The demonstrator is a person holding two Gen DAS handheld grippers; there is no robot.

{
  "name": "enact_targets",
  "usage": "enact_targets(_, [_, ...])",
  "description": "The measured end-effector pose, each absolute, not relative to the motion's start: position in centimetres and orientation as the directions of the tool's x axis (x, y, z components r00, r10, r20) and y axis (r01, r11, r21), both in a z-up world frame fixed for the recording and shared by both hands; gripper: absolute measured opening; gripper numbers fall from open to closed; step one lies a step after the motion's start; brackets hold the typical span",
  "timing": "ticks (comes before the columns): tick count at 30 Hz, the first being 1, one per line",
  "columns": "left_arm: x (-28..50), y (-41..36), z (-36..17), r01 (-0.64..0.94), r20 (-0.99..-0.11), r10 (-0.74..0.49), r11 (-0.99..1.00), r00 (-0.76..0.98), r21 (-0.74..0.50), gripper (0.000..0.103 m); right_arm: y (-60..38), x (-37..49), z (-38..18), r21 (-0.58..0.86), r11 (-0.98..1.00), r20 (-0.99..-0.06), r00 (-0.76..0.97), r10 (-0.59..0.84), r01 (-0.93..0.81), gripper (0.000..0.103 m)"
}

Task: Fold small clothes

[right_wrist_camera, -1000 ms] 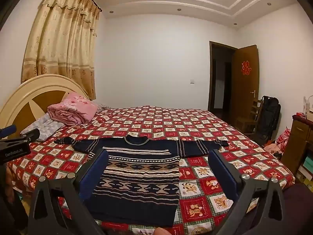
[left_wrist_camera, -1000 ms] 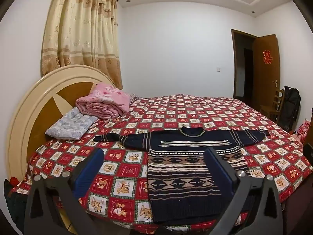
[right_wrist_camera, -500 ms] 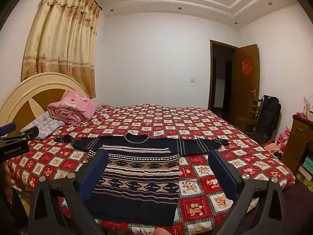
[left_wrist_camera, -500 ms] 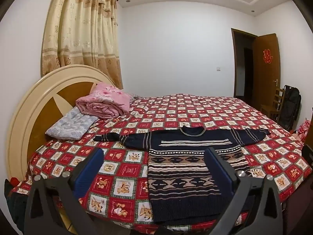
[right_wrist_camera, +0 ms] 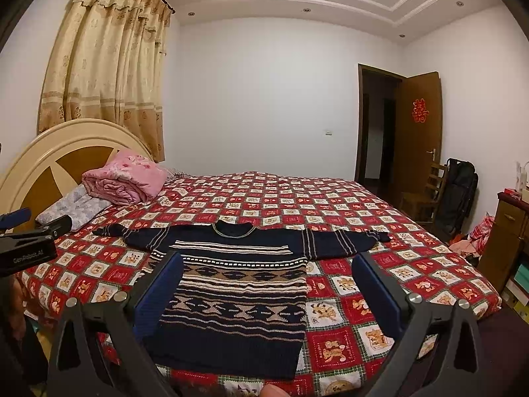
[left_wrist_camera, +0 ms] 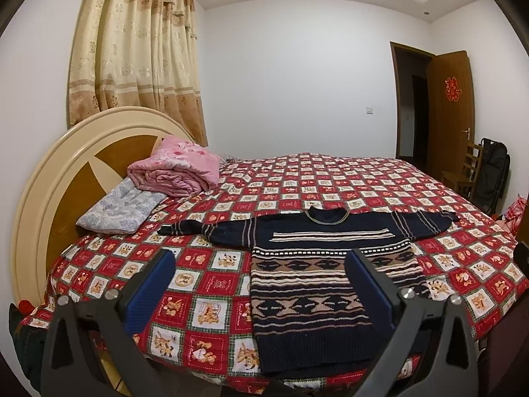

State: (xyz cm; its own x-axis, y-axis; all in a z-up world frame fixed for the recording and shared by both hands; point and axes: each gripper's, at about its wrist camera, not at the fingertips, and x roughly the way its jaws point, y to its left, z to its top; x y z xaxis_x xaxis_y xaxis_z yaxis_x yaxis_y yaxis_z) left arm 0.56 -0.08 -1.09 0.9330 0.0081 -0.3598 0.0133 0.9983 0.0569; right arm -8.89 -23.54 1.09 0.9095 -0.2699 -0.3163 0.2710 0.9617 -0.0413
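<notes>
A small dark navy knitted sweater [left_wrist_camera: 317, 284] with tan and cream patterned bands lies flat, sleeves spread, on the near part of the red checked bedspread [left_wrist_camera: 330, 178]; it also shows in the right wrist view [right_wrist_camera: 238, 291]. My left gripper [left_wrist_camera: 261, 261] is open and empty, held above the bed's near edge, left of the sweater's body. My right gripper [right_wrist_camera: 267, 264] is open and empty, above the sweater's hem and right side. The left gripper's body [right_wrist_camera: 26, 248] shows at the left edge of the right wrist view.
A folded pink quilt [left_wrist_camera: 175, 172] and a grey-blue pillow [left_wrist_camera: 119, 208] lie by the cream and brown headboard [left_wrist_camera: 66, 172]. A wooden chair [right_wrist_camera: 423, 195] and black bag [right_wrist_camera: 459, 192] stand by the open door. A wooden cabinet [right_wrist_camera: 509, 231] stands at the right.
Both grippers have shifted only slightly; the view is almost the same. The sweater has not moved and both grippers stay open.
</notes>
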Motion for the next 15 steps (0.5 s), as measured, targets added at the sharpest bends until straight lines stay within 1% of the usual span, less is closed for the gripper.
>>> enact_targets(15, [0.59,-0.03,-1.13,0.013,-0.360,0.009,0.998,0.933,0.059,0.103,-23.32,-8.76,0.89,-0.041,0.964,-0.322,0.910,-0.261,0.262,0.102])
